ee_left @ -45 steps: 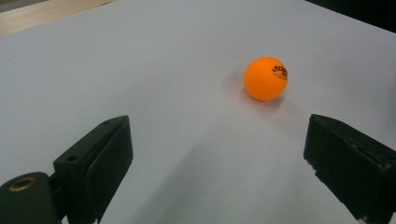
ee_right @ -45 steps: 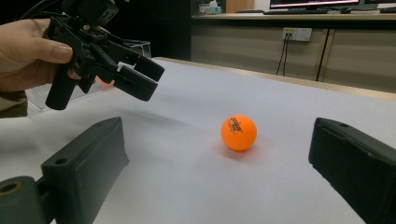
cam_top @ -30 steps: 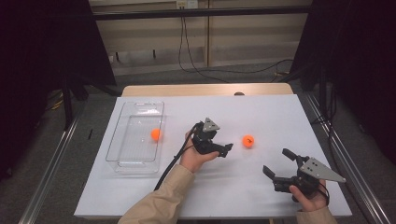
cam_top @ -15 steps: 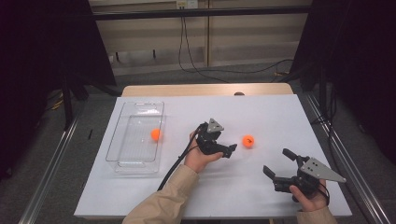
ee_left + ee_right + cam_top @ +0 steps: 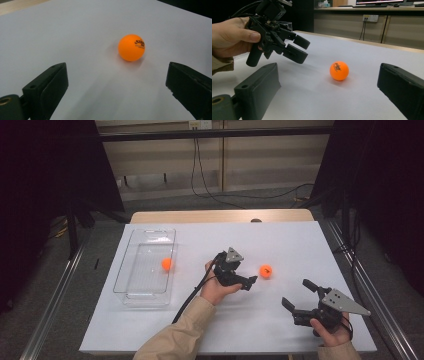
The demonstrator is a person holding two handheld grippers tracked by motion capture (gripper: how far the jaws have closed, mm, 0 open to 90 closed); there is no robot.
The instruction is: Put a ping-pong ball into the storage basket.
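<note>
The left gripper hangs low over the white worktop with its jaws turned toward the loose ball, which lies just beyond their tips. The jaws have just been opening and now stand wide apart with nothing between them, which reads as lining up for a pick: in the left gripper view the ball sits ahead of the gap and a little toward the right jaw, not yet inside it. The right gripper waits nearer the person, well apart from the ball, its jaws also spread and holding nothing; it seems parked out of the way while the other hand works. A second ball already lies in the clear tray at the left of the worktop, so the tray is likely where the loose one is meant to go.

The ball is small, round and bright orange, matte, with dark printed lettering on one side. It rests free on the bare worktop, touching nothing else. Being light and smooth, it will probably roll away at a nudge, so the jaws need to straddle it evenly before closing
</note>
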